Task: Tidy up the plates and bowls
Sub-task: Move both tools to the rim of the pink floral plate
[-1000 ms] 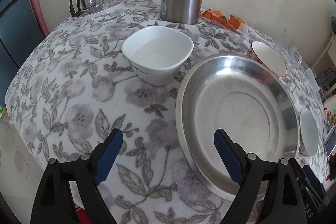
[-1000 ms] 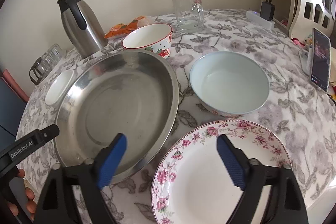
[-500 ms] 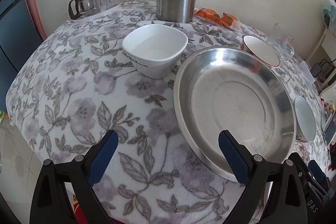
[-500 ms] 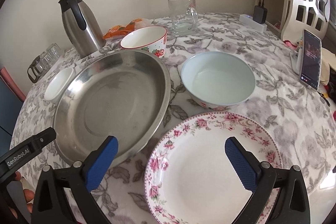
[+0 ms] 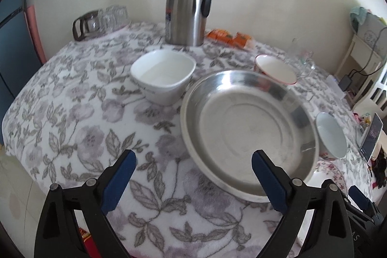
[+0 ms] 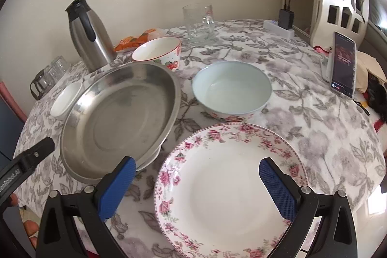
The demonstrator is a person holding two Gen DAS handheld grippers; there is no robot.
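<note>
Overhanging table edge [image 6: 362, 185]: floral plate [image 6: 229, 185].

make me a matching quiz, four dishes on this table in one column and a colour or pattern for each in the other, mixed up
Dishes:
1. large pan
2. flat plate
3. square bowl
4. small bowl by the orange packets

Looks:
A. plain white
B. red rim, strawberry print
C. bare shiny metal
D. pink flower border

Pairs: 1-C, 2-D, 3-A, 4-B
</note>
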